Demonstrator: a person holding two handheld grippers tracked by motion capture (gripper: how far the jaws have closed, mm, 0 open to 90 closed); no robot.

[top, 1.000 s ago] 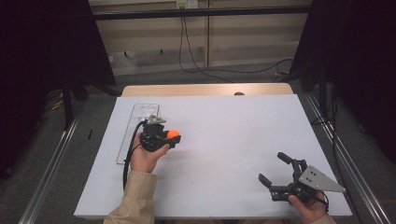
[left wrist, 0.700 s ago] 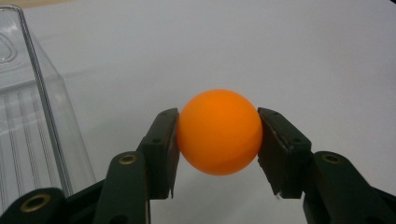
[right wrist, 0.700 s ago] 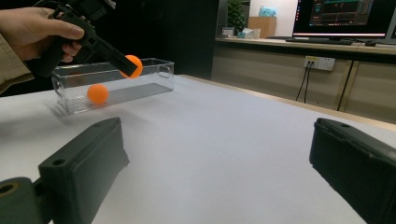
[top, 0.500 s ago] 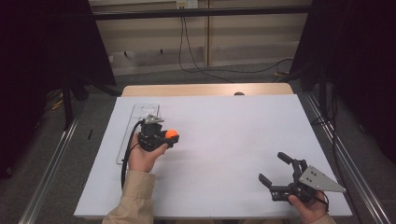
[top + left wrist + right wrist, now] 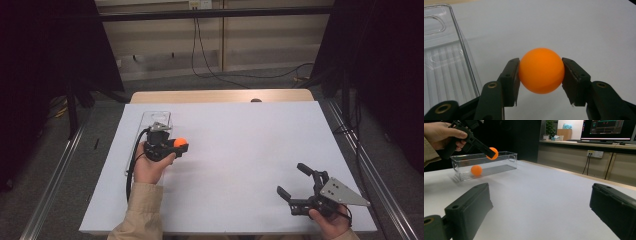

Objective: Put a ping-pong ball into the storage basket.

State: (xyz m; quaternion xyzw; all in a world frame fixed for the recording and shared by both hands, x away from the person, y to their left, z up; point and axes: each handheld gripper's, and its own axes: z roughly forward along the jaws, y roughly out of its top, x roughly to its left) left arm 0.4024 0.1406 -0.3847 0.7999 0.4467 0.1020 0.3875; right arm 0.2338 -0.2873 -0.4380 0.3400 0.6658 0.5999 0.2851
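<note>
The orange ball looked like a light, hollow, hard-shelled thing of the table-tennis sort, smooth and round enough to squirt out of a grip that sat off its widest line, and probably thin enough to dent under a hard squeeze; the safest hold seemed to be a gentle one straight across its middle. That was how the left tool had it: the two black jaws pressed on opposite sides of the ball at about its equator, with the ball sitting near the jaw tips and bulging out above and in front of them. In the high view the left tool carried the ball over the white surface, just to the right of the clear plastic bin, which lay along the surface's left edge. From the right gripper view the held ball hung at about the height of the bin's rim, with the bin behind it, and a second orange ball lay on the bin's floor. The right tool rested near the front right corner of the surface, its jaws spread wide with nothing between them, well apart from both balls and the bin.
</note>
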